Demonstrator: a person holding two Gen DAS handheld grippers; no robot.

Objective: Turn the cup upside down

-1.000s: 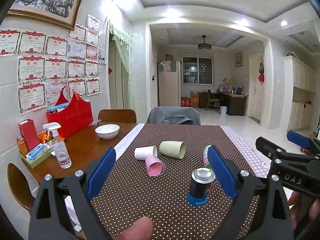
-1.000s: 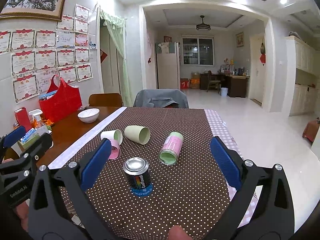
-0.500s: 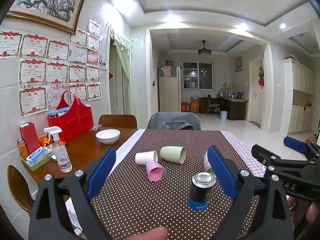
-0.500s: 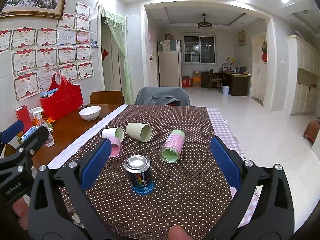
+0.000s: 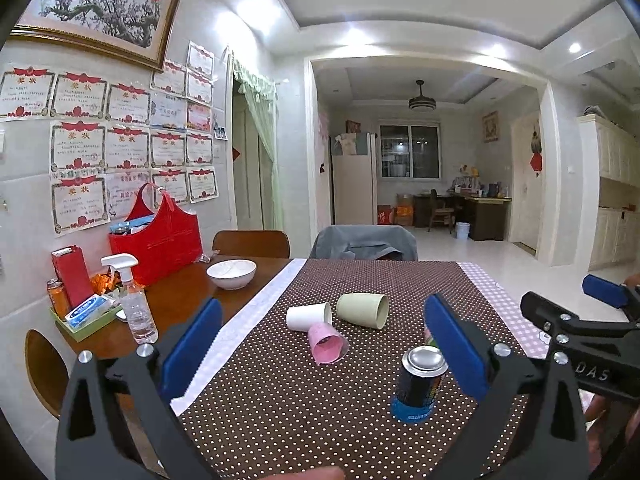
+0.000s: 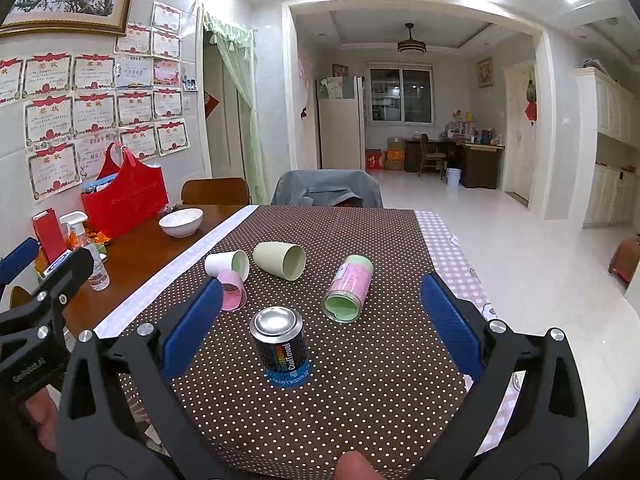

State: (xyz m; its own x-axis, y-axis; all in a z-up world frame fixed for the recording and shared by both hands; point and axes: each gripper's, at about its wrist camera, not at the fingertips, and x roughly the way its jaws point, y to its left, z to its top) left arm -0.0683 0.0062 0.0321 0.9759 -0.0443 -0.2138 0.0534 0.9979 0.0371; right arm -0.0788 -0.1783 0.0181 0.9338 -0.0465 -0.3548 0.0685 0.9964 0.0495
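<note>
Round cups point(image 6: 280, 260) lying; dotted cloth point(image 6: 360, 380)

This is a home. A dining table point(image 6: 168, 248) stands by a wall full of award papers point(image 5: 120, 136) under a framed tree picture point(image 5: 96, 12). Behind the table are chairs, a fridge point(image 6: 340, 122) and a desk point(image 6: 476, 156).

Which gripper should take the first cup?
Left, probably. The left gripper frames the pink cup lying sideways; the right gripper faces the can instead. Both are open.
</note>
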